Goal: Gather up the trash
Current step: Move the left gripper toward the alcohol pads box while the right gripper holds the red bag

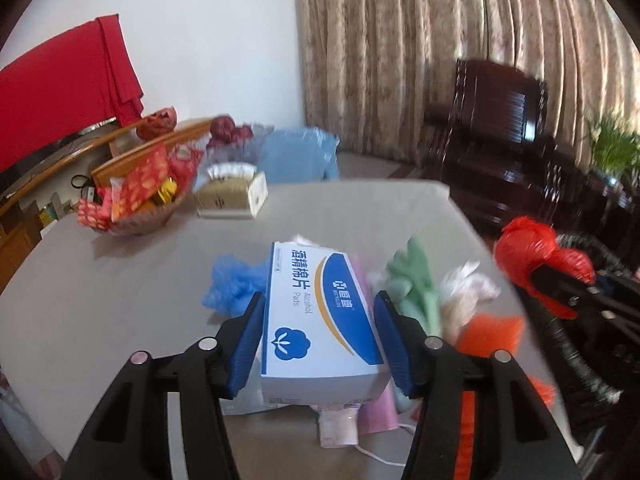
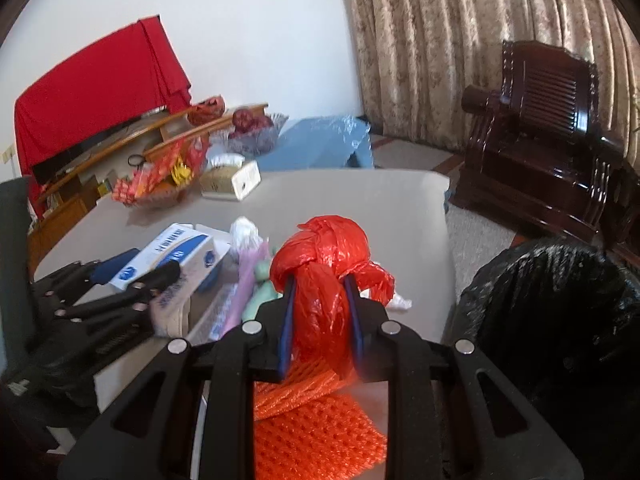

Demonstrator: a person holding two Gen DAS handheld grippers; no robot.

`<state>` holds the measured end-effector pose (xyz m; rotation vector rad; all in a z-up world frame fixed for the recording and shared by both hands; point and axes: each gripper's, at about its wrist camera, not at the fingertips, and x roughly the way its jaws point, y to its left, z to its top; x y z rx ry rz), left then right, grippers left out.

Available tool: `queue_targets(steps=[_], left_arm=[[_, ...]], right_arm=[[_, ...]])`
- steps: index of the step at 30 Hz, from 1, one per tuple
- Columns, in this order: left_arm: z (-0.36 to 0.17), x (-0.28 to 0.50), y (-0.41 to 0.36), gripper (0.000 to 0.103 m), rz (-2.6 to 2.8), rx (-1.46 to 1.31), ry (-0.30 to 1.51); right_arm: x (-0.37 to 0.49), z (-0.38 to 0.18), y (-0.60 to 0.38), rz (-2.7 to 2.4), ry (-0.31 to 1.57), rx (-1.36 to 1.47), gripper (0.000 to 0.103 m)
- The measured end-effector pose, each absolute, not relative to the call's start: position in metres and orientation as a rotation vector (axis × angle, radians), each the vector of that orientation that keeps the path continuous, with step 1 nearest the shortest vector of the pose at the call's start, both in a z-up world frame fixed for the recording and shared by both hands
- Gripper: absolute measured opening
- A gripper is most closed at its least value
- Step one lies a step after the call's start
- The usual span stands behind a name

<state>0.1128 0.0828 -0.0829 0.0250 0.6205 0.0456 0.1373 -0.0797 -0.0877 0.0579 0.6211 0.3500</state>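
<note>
My left gripper (image 1: 320,304) is shut on a white and blue alcohol pads box (image 1: 320,320), its blue pads pressing both long sides; the box seems lifted slightly above the pile. It also shows in the right wrist view (image 2: 168,254). My right gripper (image 2: 320,284) is shut on a knotted red plastic bag (image 2: 326,260), held above the table; the bag also shows in the left wrist view (image 1: 528,248). Under the box lie a pink sheet (image 1: 378,412), a white tube (image 1: 338,426), a blue crumpled glove (image 1: 232,284), green (image 1: 412,284) and white (image 1: 464,292) scraps. An orange foam net (image 2: 316,428) lies below my right gripper.
The grey table (image 1: 120,312) carries a basket of red snack packets (image 1: 136,196) and a tissue box (image 1: 232,192) at the far side. A black-lined trash bin (image 2: 560,320) stands right of the table. A dark wooden armchair (image 2: 548,128) and curtains stand behind.
</note>
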Motion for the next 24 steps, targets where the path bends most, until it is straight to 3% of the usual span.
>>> queue_targets(steps=[2, 4, 9, 11, 15, 16, 19, 24], left_arm=[[-0.070, 0.108, 0.079, 0.054, 0.022, 0.011, 0.596], [-0.060, 0.106, 0.072, 0.014, -0.045, -0.014, 0.584], [-0.065, 0.111, 0.043, 0.015, -0.108, -0.003, 0.619], [-0.082, 0.117, 0.035, 0.022, -0.111, 0.009, 0.675], [-0.109, 0.114, 0.034, 0.058, -0.059, 0.041, 0.741], [-0.113, 0.109, 0.038, 0.063, -0.040, 0.043, 0.740], [-0.118, 0.094, 0.049, 0.071, -0.016, 0.057, 0.736], [-0.119, 0.078, 0.072, 0.076, 0.027, 0.071, 0.770]], right_arm=[[0.133, -0.082, -0.088, 0.338, 0.608, 0.068, 0.022], [0.128, -0.076, -0.096, 0.320, 0.594, 0.072, 0.022], [0.120, -0.071, -0.132, 0.237, 0.587, 0.086, 0.022], [0.116, -0.074, -0.141, 0.221, 0.593, 0.094, 0.022], [0.110, -0.086, -0.147, 0.214, 0.615, 0.093, 0.023], [0.109, -0.089, -0.147, 0.216, 0.619, 0.092, 0.023], [0.106, -0.090, -0.147, 0.226, 0.620, 0.088, 0.024], [0.106, -0.093, -0.136, 0.249, 0.632, 0.090, 0.025]])
